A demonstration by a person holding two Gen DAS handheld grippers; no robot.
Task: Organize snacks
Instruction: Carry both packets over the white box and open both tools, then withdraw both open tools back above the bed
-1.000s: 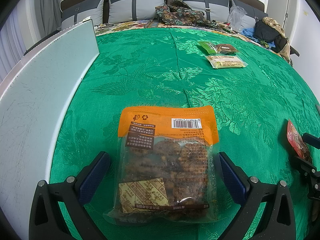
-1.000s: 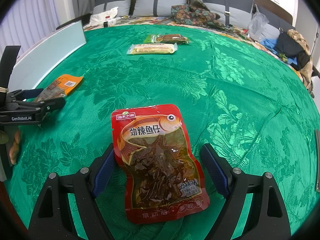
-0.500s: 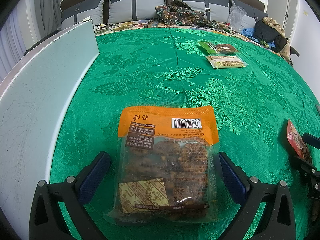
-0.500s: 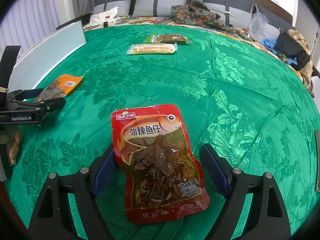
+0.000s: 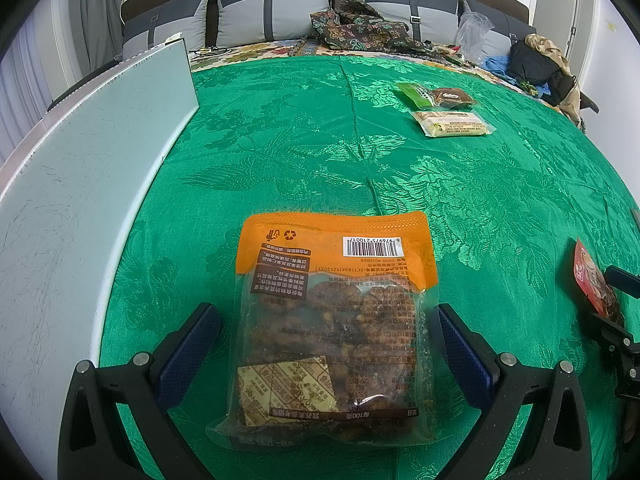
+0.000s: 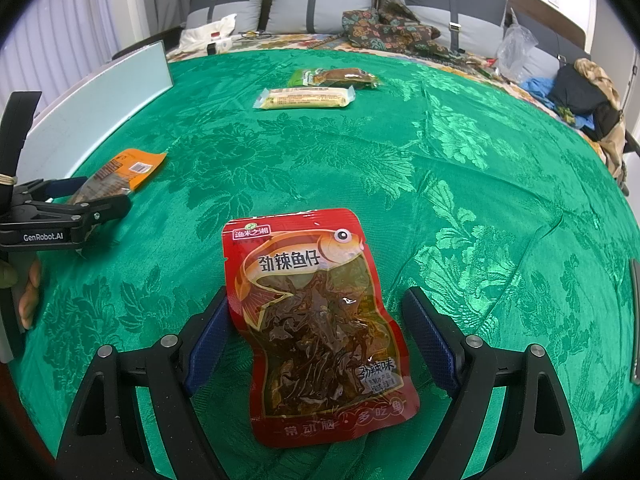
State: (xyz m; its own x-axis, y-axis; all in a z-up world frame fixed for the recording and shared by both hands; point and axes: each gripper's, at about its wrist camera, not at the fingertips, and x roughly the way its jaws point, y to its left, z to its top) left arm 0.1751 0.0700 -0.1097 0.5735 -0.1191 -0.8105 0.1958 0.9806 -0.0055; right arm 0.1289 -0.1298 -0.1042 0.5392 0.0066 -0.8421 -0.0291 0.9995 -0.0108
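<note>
An orange-topped snack bag (image 5: pixel 332 320) lies flat on the green cloth between the fingers of my open left gripper (image 5: pixel 328 332); the pads stand apart from its sides. It also shows in the right wrist view (image 6: pixel 120 172), with the left gripper (image 6: pixel 80 204) around it. A red fish-snack pouch (image 6: pixel 316 320) lies between the fingers of my open right gripper (image 6: pixel 316 324); the left pad is close to its edge. The pouch shows edge-on in the left wrist view (image 5: pixel 592 280).
A yellow snack bar (image 5: pixel 452 124) (image 6: pixel 306 98) and a green-and-brown packet (image 5: pixel 436 94) (image 6: pixel 334 77) lie farther back on the green cloth (image 6: pixel 440 160). A pale board (image 5: pixel 80 180) stands along the left edge. Pillows and clothes lie behind.
</note>
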